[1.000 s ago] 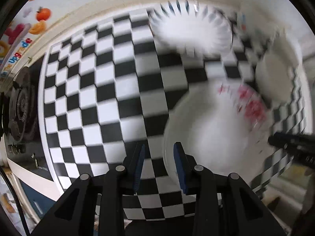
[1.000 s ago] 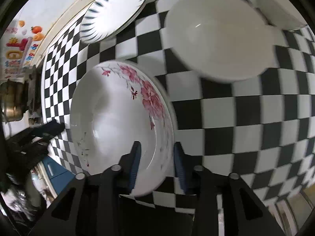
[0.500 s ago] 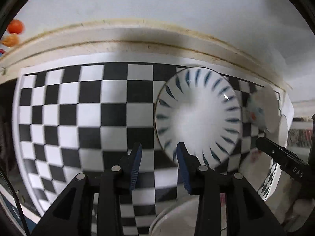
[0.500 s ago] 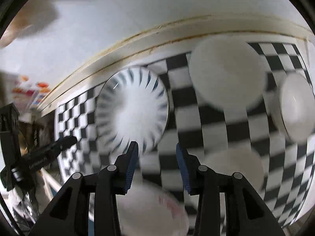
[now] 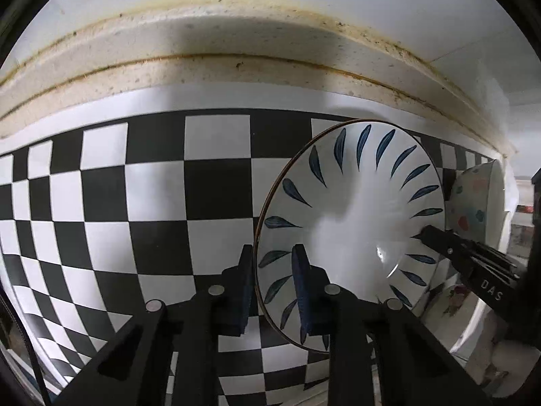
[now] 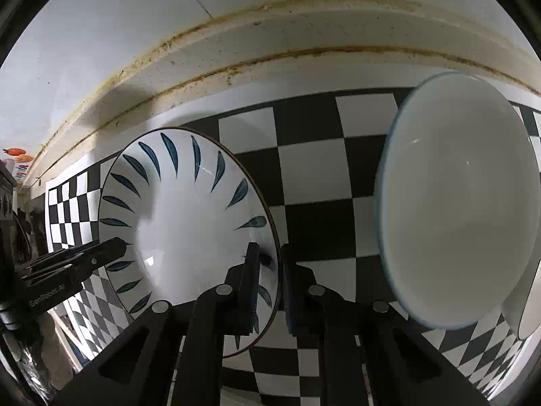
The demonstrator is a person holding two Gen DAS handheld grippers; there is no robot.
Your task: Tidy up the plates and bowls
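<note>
Two tongs astride one blue-leaf plate (image 5: 355,209), flat on the checkered cloth (image 5: 135,203) by the far wall. Left gripper (image 5: 272,270) over its left rim, with jaws just narrowed around that rim, firm pinch not clear. Right gripper (image 6: 268,270) over the opposite, right rim, with jaws just closed down, pinching it. Equally near on both sides; probably a level lift next, kept clear of the white bowl (image 6: 456,203) at right.

I see a white plate (image 5: 351,223) with dark blue leaf strokes round its rim between my black fingers (image 6: 248,280), lying on a black-and-white checkered cloth (image 5: 135,203). Right of my right-hand fingers stands a plain white bowl (image 6: 456,203) with a thin blue edge.
</note>
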